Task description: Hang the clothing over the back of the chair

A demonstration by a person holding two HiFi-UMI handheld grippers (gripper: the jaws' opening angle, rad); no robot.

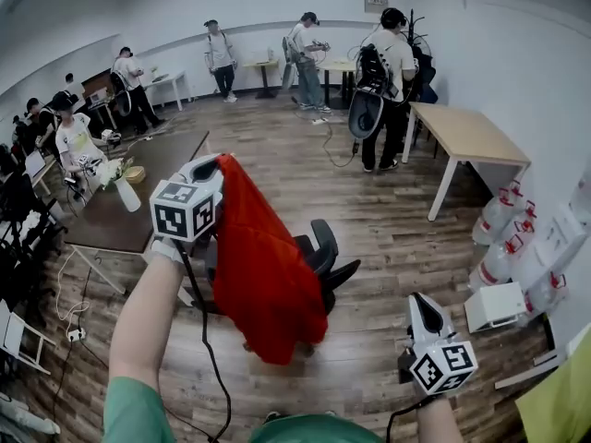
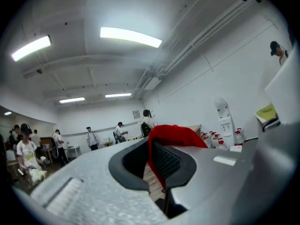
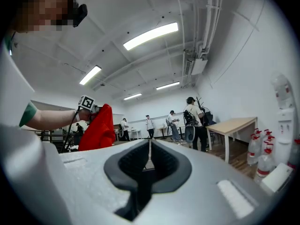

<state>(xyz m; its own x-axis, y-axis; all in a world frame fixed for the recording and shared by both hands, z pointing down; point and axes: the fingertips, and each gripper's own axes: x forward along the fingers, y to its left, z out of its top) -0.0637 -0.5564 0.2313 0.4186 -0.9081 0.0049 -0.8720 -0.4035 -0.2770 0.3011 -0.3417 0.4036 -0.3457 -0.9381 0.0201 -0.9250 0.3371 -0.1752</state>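
Observation:
A red garment [image 1: 263,266] hangs from my left gripper [image 1: 218,164], which is raised at the middle left and shut on the cloth's top edge. In the left gripper view the red fabric [image 2: 174,134] sits pinched between the dark pads and folds over the right one. A black office chair [image 1: 325,252] stands on the floor behind and below the garment, mostly hidden by it. My right gripper [image 1: 421,300] is low at the right, apart from the cloth, shut with nothing between its pads [image 3: 161,165]. The right gripper view shows the garment [image 3: 99,131] off to the left.
A dark table [image 1: 157,178] with a white vase [image 1: 126,195] stands at the left. A light wooden table [image 1: 471,132] is at the right, with water jugs [image 1: 501,218] and a white box [image 1: 494,305] along the wall. Several people stand at the back; one wears a backpack [image 1: 372,72].

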